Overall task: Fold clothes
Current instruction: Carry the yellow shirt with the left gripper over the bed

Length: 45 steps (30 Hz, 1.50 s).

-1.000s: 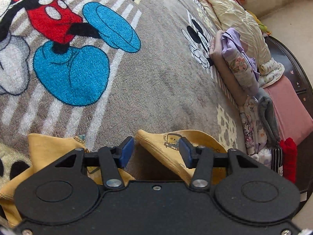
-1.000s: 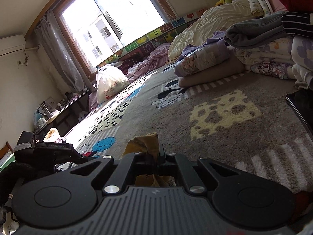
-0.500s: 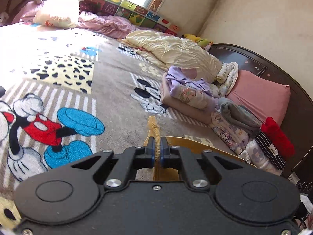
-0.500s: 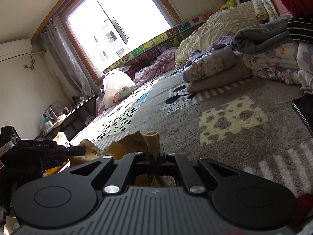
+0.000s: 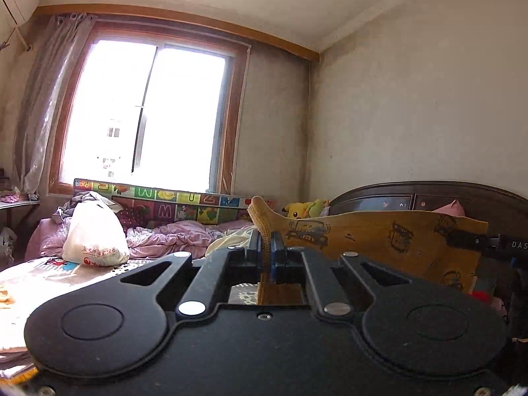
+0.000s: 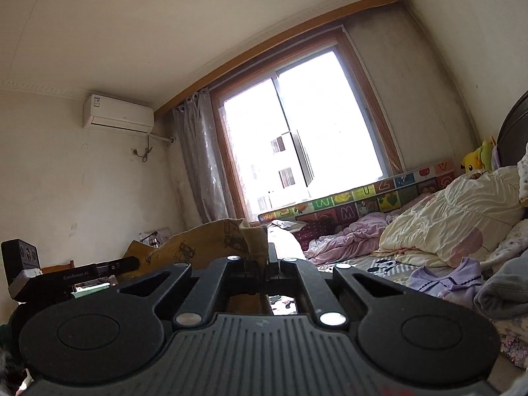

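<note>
A mustard-yellow garment (image 5: pixel 379 241) with black cartoon prints hangs stretched in the air between my two grippers. My left gripper (image 5: pixel 265 247) is shut on its ribbed edge. My right gripper (image 6: pixel 262 260) is shut on the other end of the same garment (image 6: pixel 211 241). The right gripper's body shows at the right edge of the left wrist view (image 5: pixel 488 242), and the left gripper's body shows at the left of the right wrist view (image 6: pixel 76 275). The lower part of the garment is hidden behind the gripper bodies.
The bed has a grey cartoon blanket (image 6: pixel 389 267), a cream quilt (image 6: pixel 455 217), a pink quilt (image 5: pixel 165 234) and a white bag (image 5: pixel 94 236). Folded clothes, lilac (image 6: pixel 455 279) and grey (image 6: pixel 505 290), lie at the right. A dark headboard (image 5: pixel 412 198) and window (image 5: pixel 148 115) stand beyond.
The left gripper closed on the garment's edge about half a second ago. Both grippers have since lifted it off the blanket and tilted upward, so the views now face the window and walls.
</note>
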Motion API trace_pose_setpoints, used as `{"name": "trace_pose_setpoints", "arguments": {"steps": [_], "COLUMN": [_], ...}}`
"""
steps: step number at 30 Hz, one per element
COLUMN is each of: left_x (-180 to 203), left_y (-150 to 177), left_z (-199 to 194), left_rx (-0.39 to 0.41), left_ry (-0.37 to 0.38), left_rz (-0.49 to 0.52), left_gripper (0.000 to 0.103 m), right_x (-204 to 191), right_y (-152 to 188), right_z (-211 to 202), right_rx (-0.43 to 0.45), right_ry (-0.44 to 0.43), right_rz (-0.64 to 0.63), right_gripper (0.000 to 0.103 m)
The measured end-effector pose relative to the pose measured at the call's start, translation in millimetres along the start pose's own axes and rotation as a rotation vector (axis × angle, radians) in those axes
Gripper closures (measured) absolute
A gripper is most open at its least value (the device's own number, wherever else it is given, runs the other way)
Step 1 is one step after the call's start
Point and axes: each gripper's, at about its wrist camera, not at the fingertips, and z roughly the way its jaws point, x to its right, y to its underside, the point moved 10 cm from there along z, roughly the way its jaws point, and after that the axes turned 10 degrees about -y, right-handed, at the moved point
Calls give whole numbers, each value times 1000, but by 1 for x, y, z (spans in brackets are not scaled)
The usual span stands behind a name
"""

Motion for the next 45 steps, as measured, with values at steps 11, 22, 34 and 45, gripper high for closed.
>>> {"name": "trace_pose_setpoints", "arguments": {"steps": [11, 22, 34, 45], "left_x": [-12, -61, -115, -159], "left_y": [-6, 106, 192, 267], "left_z": [-48, 4, 97, 161], "left_rx": [36, -191, -315, -429], "left_ry": [-25, -119, -206, -226], "left_rz": [49, -13, -133, -221], "left_gripper": [100, 100, 100, 100], "right_x": [-48, -18, 58, 110], "right_y": [-44, 51, 163, 234], "right_z": [-12, 35, 146, 239], "right_rx": [-16, -256, -457, -606], "right_ry": [-70, -42, 61, 102], "right_rz": [-119, -42, 72, 62], "right_gripper": [98, 98, 98, 98]}}
